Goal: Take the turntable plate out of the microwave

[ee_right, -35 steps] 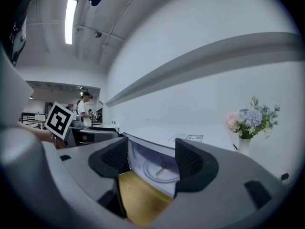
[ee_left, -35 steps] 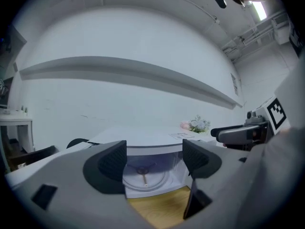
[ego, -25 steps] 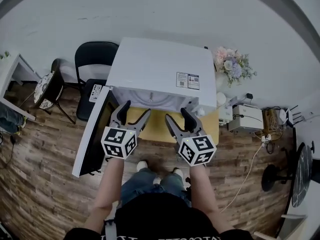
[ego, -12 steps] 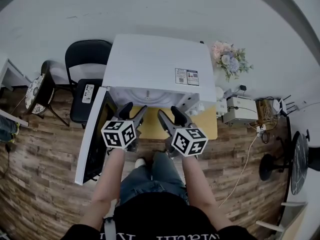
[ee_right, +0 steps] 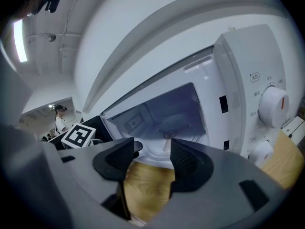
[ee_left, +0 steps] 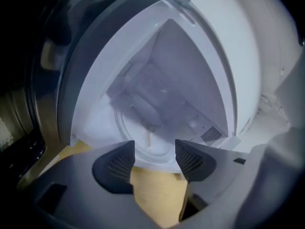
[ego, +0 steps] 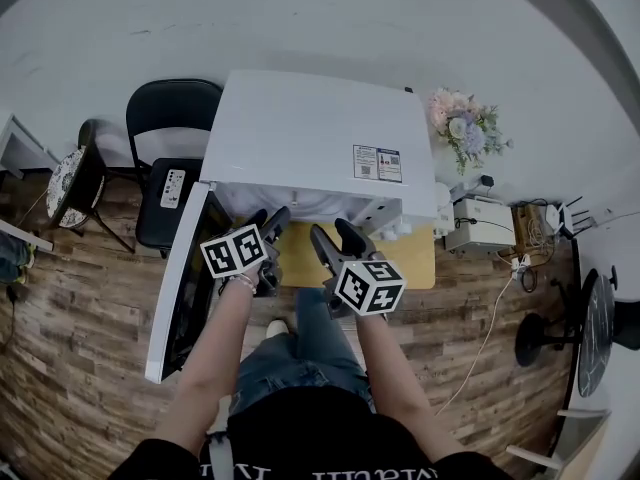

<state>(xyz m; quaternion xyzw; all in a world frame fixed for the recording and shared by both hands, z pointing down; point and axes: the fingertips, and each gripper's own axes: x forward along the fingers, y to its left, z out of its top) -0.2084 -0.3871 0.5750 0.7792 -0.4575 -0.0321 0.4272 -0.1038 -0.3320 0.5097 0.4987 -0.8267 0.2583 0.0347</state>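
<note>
Head view: your left gripper and right gripper sit side by side at the open microwave's mouth.
Left gripper view: jaws closing, nothing gripped; turntable plate lies beyond them, inside.
Right gripper view: jaws closing, empty; plate farther in.

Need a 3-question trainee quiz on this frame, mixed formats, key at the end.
1. Multiple choice: the microwave door is A) shut, B) swung open, C) taken off.
2. True or false: the left tool grips the turntable plate.
3. Fill in: in the head view, beside the microwave's right end stands a bunch of ____.
Key: 1 B. 2 False: its jaws are closing with nothing between them; the turntable plate lies inside the microwave. 3 flowers.
</note>
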